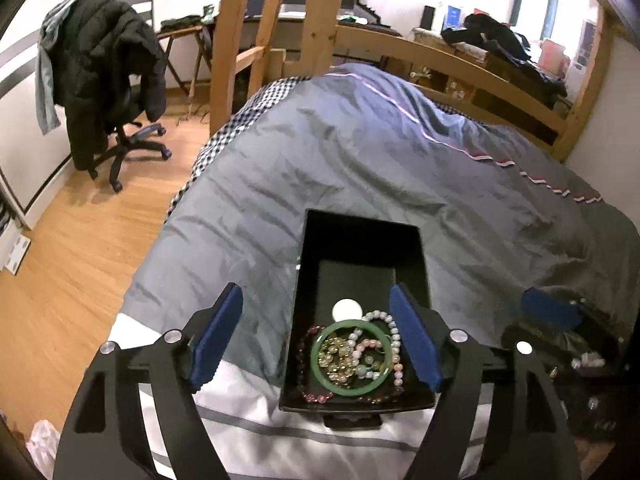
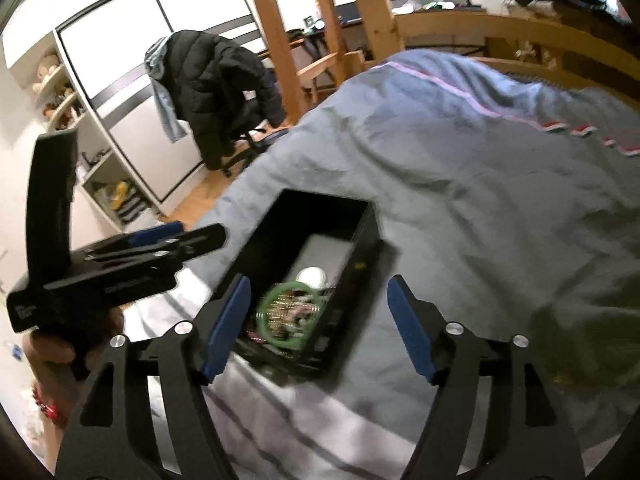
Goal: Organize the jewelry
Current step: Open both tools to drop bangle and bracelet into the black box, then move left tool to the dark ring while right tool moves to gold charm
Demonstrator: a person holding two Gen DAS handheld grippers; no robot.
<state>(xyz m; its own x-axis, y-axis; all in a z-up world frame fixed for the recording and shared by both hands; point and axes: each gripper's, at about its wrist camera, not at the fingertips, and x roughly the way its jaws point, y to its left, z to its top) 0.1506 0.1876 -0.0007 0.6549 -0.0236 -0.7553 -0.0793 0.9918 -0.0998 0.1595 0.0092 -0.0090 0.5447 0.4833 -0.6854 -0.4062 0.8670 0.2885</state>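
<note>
A black open box (image 1: pixel 362 236) lies on the grey bed cover. Inside are a green bangle (image 1: pixel 320 368), pearl and pink bead bracelets (image 1: pixel 396 344), a dark red bead bracelet (image 1: pixel 305 340), gold beads and a white round piece (image 1: pixel 347 309). My left gripper (image 1: pixel 316 340) is open and empty above the box's near end, its right pad over the box's right wall. In the right wrist view the box (image 2: pixel 360 236) sits between the fingers of my open, empty right gripper (image 2: pixel 320 324); the bangle (image 2: pixel 266 300) shows blurred. The left gripper (image 2: pixel 132 256) shows at the left.
The bed cover (image 1: pixel 360 152) fills the middle, with a white sheet (image 1: pixel 248 412) at the near edge. A chair with a black jacket (image 1: pixel 108 64) stands on the wooden floor at left. A wooden bed frame (image 1: pixel 460 60) is behind. The right gripper's blue pad (image 1: pixel 548 308) is at right.
</note>
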